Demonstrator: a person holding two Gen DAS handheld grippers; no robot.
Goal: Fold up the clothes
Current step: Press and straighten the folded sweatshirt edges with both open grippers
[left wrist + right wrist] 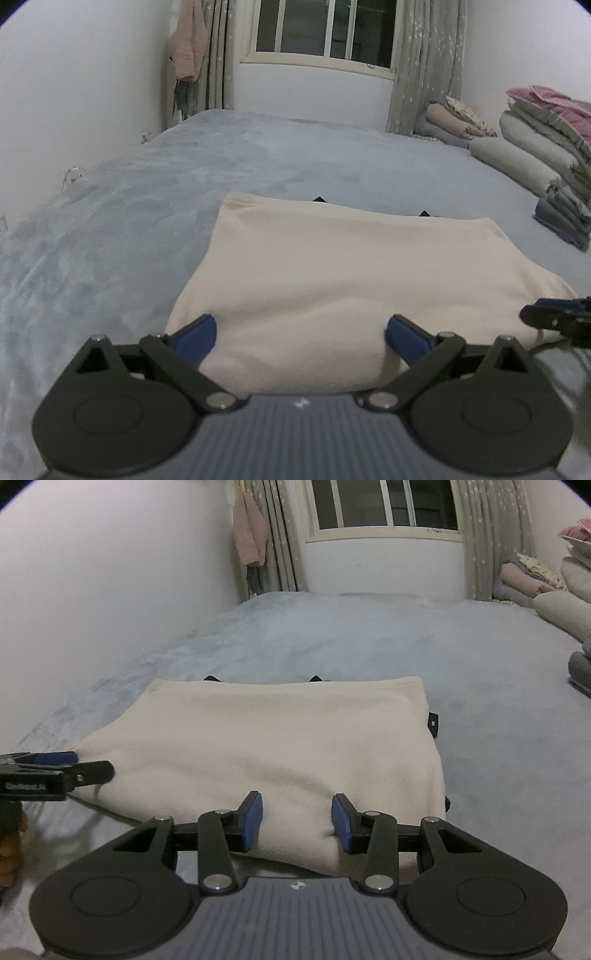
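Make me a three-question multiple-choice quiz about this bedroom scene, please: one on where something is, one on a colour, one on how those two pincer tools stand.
1. Where does the folded garment lie?
A. on the bed
B. on the windowsill
C. on the pillows

2. What colour is it?
A. red
B. cream
C. green

3. How do both grippers stand?
A. open
B. clamped on cloth
C. holding a pillow

Answers: A, the folded garment rests on the grey-blue bed; B, its fabric is cream; A, the left gripper and right gripper show blue pads apart.
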